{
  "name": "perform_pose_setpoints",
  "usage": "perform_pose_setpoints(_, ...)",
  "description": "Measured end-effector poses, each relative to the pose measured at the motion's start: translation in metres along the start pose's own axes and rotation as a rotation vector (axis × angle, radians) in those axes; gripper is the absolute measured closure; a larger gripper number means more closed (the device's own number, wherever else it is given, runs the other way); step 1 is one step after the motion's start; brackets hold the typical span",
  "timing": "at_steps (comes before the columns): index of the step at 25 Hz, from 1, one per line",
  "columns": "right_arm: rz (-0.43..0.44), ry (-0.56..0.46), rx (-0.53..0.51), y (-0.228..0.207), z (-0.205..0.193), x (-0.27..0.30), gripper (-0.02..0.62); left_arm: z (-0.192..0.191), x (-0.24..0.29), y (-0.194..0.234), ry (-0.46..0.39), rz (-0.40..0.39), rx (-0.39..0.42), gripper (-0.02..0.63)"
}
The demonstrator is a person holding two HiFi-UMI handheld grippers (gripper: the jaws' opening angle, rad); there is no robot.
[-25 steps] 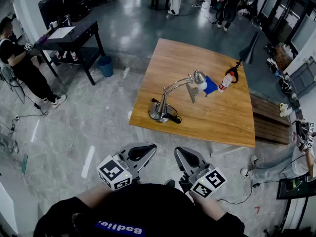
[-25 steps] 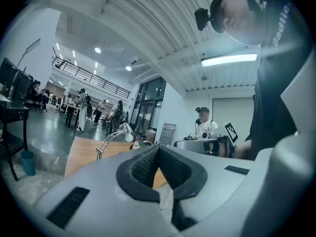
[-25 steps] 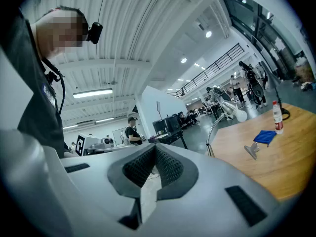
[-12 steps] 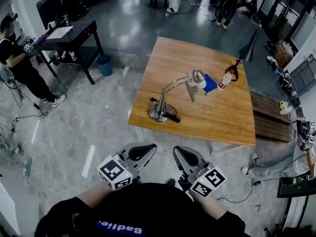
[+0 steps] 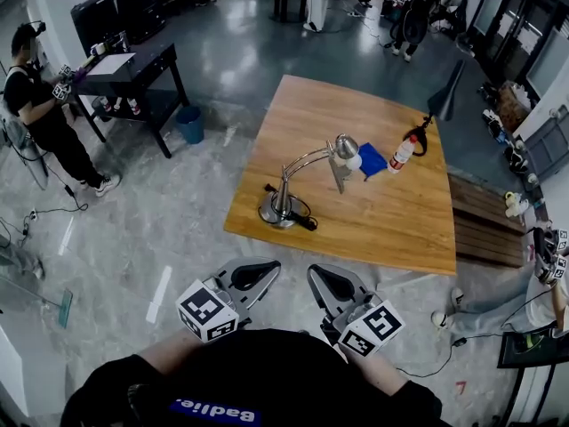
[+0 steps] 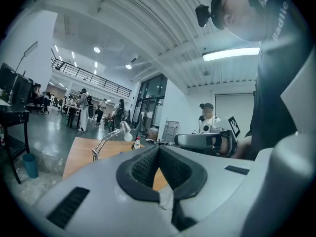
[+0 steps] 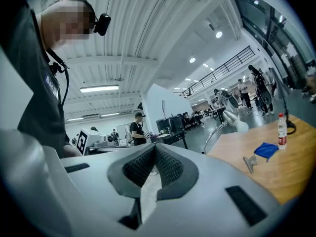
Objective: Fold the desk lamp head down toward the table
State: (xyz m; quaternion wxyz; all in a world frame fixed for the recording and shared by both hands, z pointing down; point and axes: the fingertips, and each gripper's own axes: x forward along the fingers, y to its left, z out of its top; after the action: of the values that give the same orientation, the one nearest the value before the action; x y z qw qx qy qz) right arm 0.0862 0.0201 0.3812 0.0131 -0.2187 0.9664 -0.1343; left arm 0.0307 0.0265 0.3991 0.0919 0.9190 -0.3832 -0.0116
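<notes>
We carry both grippers low and level in front of our body, side by side and well apart from the wooden table, since we judge we are not yet within reach of anything on it. The left gripper has its jaws together with nothing between them, and the right gripper is the same, which suits plain carrying with no grip under way. The desk lamp stands near the table's left edge on its round base, beside a black cord. Its curved arm lifts the lamp head clear of the wood, so the fold is not done. Just beyond the head lie a blue cloth and a bottle, near enough that we would bring the head down with care, probably steadying the base with one gripper
</notes>
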Motion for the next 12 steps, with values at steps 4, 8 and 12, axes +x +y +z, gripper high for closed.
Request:
perform_pose_setpoints(4,0.025,0.007,-0.044,-0.017,0.006,-0.01,0.589,-0.003,0.019,0.0,0.011,0.042,0.015,0.597)
perform_pose_setpoints(8,0.043,0.006,-0.074,-0.038,0.011,-0.016,0.589,-0.011,0.038,0.004,0.018,0.091,0.004,0.597)
perform_pose_setpoints(12,0.043,0.025,-0.082,-0.056,0.008,-0.007,0.589,-0.019,0.052,0.016,0.03,0.099,-0.01,0.598)
